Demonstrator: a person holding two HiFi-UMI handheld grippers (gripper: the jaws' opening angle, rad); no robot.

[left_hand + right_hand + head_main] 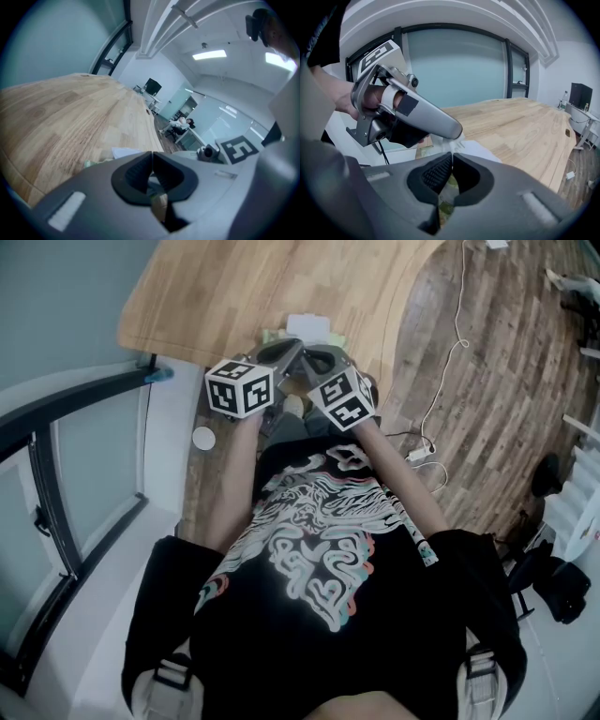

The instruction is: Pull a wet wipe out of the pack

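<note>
Sitting at the near edge of the big wooden bench (262, 287) was the pack (309, 327). The right claw (451, 159) was clenched shut over it. The left claw (152, 159) looked pinched on the wet wipe (451, 144). A hard tug could rip the thin wipe or drag the pack along.

Your table (281, 287) is pale wood, matt, grain showing. The floor (487, 362) is darker wood planks. Your left gripper (458, 134) has a smooth grey shell with a slight sheen. Your right gripper (451, 161) is matt grey, its pads (436, 173) black and ribbed. The wet wipe (454, 144) is thin white crumpled cloth.
</note>
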